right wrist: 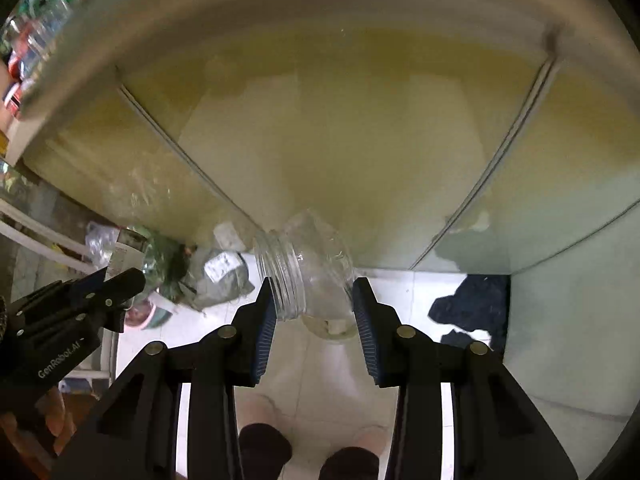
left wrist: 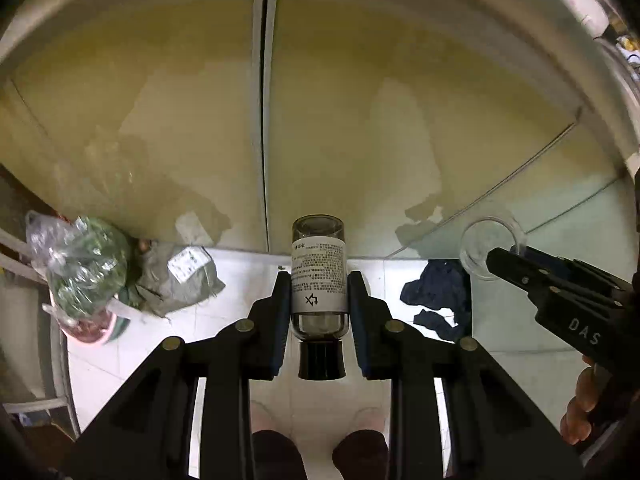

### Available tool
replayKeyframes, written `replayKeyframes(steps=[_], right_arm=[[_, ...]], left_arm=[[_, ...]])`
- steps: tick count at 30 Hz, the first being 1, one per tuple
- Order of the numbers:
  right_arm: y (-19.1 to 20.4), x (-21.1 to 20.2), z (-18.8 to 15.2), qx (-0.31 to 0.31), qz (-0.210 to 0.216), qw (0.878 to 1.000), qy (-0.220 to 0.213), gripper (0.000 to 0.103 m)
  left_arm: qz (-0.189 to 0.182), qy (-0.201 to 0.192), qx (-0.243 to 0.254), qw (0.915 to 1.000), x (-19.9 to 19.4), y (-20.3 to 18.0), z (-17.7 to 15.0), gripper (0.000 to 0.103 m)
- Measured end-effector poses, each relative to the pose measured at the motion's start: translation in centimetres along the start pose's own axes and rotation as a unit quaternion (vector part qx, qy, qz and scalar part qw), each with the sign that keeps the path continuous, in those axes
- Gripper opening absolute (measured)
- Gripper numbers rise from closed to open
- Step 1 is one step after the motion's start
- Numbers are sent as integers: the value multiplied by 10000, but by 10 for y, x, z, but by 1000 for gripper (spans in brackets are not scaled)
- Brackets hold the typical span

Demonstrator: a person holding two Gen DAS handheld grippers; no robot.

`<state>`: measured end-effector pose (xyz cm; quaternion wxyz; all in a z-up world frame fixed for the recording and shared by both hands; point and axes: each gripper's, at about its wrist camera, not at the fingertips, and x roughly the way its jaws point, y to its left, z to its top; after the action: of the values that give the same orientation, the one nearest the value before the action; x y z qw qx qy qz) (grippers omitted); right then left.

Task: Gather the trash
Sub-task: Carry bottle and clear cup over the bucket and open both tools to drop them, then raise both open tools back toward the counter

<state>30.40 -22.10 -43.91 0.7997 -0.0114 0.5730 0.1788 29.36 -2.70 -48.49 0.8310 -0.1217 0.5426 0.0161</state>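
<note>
In the left wrist view my left gripper (left wrist: pixel 319 292) is shut on a small glass bottle (left wrist: pixel 319 272) with a white printed label. Its black cap points back toward the camera. My right gripper (right wrist: pixel 314 300) is shut on a clear, empty jar (right wrist: pixel 316 276) with a threaded open mouth, tilted to the left. The same jar (left wrist: pixel 480 240) shows at the right of the left wrist view, in the right gripper (left wrist: pixel 498 260). The left gripper (right wrist: pixel 128 280) shows at the left edge of the right wrist view. Both grippers point steeply down at the floor in front of the cabinet.
Yellowish cabinet doors (left wrist: pixel 360 120) fill the background above a white tiled floor (left wrist: pixel 240 264). At the left lie a clear bag of green scraps (left wrist: pixel 84 264), a grey mailer bag (left wrist: pixel 180 276) and a pink bowl (left wrist: pixel 92 332). A dark blue cloth (left wrist: pixel 440 296) lies at the right. A person's feet (left wrist: pixel 276 456) stand below.
</note>
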Motion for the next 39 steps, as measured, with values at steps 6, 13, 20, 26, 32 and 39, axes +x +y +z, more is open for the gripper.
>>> replayKeyframes(steps=[6, 13, 20, 26, 32, 39], right_arm=[[-4, 47, -5, -48, 178, 9998, 113, 36], [-19, 63, 1, 102, 6, 9999, 104, 63], [-35, 54, 3, 117, -100, 9999, 62, 63], [-43, 44, 6, 133, -111, 9998, 25, 63], [-38, 20, 11, 142, -105, 9998, -10, 63], [-17, -42, 25, 162, -85, 9998, -106, 63]], left_arm=[[-31, 185, -50, 9998, 50, 4, -11, 27], [-232, 349, 68, 9991, 85, -12, -9, 27], [-499, 387, 58, 9980, 93, -27, 0, 39], [-306, 335, 205, 9988, 82, -36, 5, 43], [-260, 284, 170, 9991, 46, -36, 14, 43], [-266, 14, 134, 9996, -35, -35, 38, 43]])
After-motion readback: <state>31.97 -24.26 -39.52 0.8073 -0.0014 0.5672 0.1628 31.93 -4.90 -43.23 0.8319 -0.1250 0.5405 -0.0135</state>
